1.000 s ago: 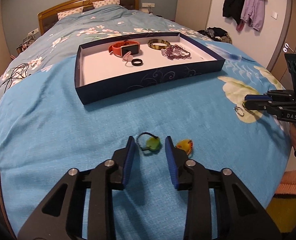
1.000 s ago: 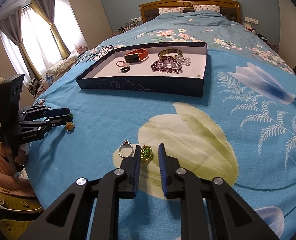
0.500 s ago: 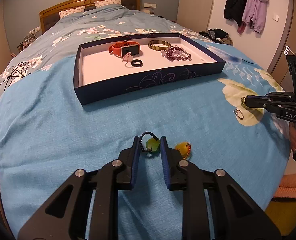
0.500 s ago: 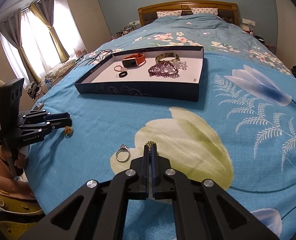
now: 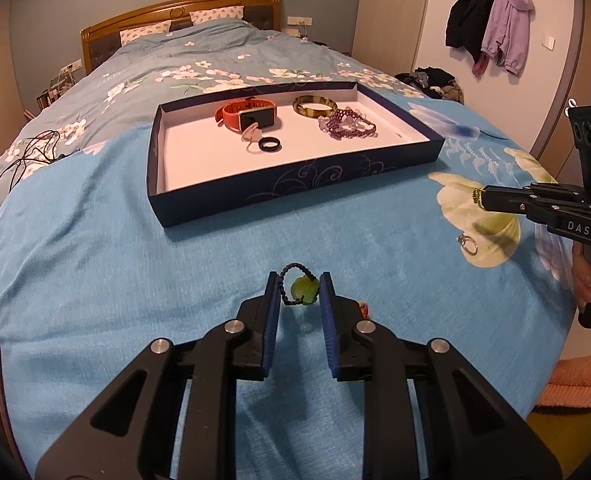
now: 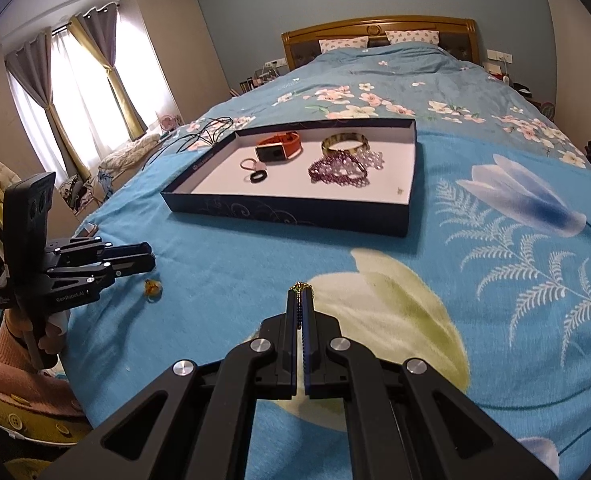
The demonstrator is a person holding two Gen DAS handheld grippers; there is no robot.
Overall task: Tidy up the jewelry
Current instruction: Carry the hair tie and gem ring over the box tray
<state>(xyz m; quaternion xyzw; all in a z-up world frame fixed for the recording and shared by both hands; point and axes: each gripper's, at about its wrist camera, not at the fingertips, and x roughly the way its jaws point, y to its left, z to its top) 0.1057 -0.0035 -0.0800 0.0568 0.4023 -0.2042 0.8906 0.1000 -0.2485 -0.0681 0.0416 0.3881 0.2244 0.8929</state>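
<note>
- Left tongs (image 5: pixel 298 292) were closed on a green pendant (image 5: pixel 304 290) with a black cord, held above the bed (image 5: pixel 95 240).
- Right tongs (image 6: pixel 300 308) were pressed together, pinching a small gold ring (image 6: pixel 300 287) at the tips.
- Navy tray (image 5: pixel 295 188) on the bed held an orange watch (image 5: pixel 247 117), bangle (image 5: pixel 314 105) and purple beads (image 5: pixel 345 125).
- Silver ring (image 5: pixel 468 244) lay on the bedspread near the right tongs.

A home bedroom: wooden headboard (image 6: pixel 377 32), floral bedspread (image 6: pixel 495 240), curtains (image 6: pixel 75 92), hung jackets (image 5: pixel 491 20).
</note>
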